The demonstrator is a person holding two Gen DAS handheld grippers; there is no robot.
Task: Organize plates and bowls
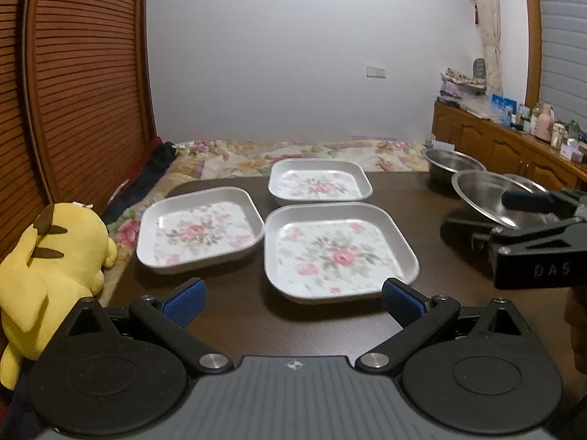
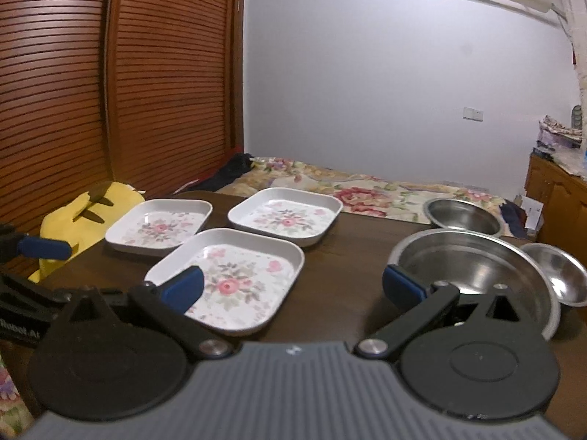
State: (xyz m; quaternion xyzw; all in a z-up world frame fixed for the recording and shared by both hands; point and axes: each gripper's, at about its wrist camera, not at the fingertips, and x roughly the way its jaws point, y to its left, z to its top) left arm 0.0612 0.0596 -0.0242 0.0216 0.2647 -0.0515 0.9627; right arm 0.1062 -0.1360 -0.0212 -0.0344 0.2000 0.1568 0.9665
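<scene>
Three square white plates with pink flower prints lie on the dark table (image 1: 234, 330): one at the left (image 1: 200, 229), one at the back (image 1: 319, 183), one nearest me (image 1: 339, 251). My left gripper (image 1: 293, 302) hangs open just in front of the nearest plate, holding nothing. In the right wrist view the same plates sit left (image 2: 159, 225), far (image 2: 286, 216) and near (image 2: 234, 278). A large steel bowl (image 2: 473, 267), a medium one (image 2: 464, 216) and a small one (image 2: 565, 275) stand at the right. My right gripper (image 2: 293, 288) is open between the near plate and the large bowl.
A yellow plush toy (image 1: 55, 267) leans at the table's left edge. A bed with a floral blanket (image 1: 293, 154) lies beyond the far edge. A wooden cabinet (image 1: 495, 139) crowded with bottles stands at the right, and slatted wooden doors (image 2: 146, 91) are at the left.
</scene>
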